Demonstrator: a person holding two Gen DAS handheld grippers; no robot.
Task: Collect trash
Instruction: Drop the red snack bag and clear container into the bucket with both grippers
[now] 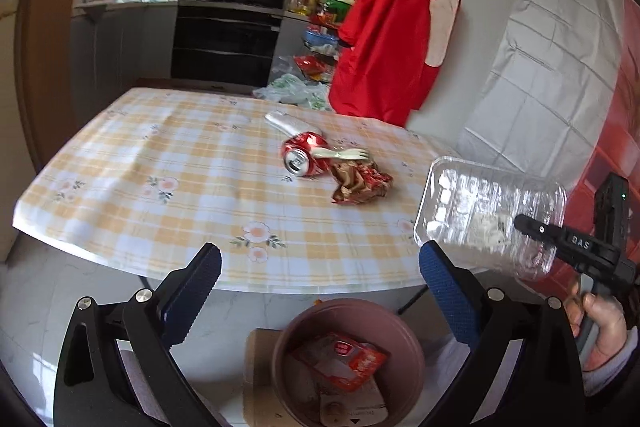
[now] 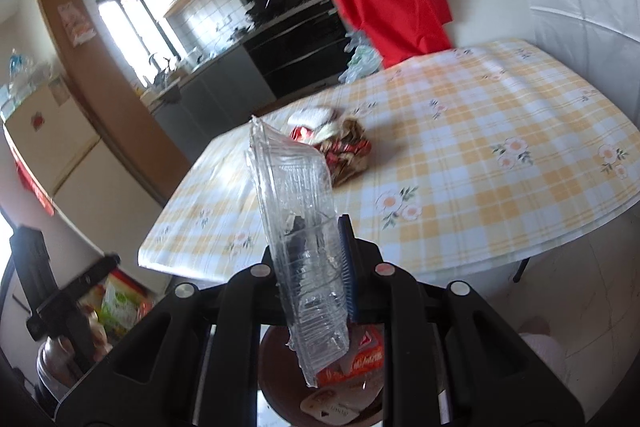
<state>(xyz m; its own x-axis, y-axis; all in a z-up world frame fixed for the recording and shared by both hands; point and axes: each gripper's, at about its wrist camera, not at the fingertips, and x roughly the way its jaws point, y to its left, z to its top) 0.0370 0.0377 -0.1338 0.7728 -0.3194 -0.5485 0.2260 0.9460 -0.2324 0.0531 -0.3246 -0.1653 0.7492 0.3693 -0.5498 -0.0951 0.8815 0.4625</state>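
**Plastic tray held above the bin as table trash waits**

The right gripper [image 2: 320, 267] pinches a clear, ribbed plastic food tray [image 2: 298, 227] between its blue-padded fingers [image 2: 347, 259], the tray standing on edge with its lower end hanging over a round brown waste bin [image 2: 276, 379] directly below. The left gripper [image 1: 320, 267], fingers spread wide and holding nothing, hovers over the same bin [image 1: 288, 339], which holds a red-and-white snack wrapper [image 1: 340, 359]. Ahead of both grippers, on the yellow-checked floral tablecloth [image 1: 160, 163], a crushed red drink can [image 1: 302, 155], a white plastic fork [image 1: 344, 155] and a crumpled red-and-gold foil wrapper [image 1: 360, 183] lie touching in a cluster. A red apron [image 1: 392, 27] hangs beyond the table's far edge.
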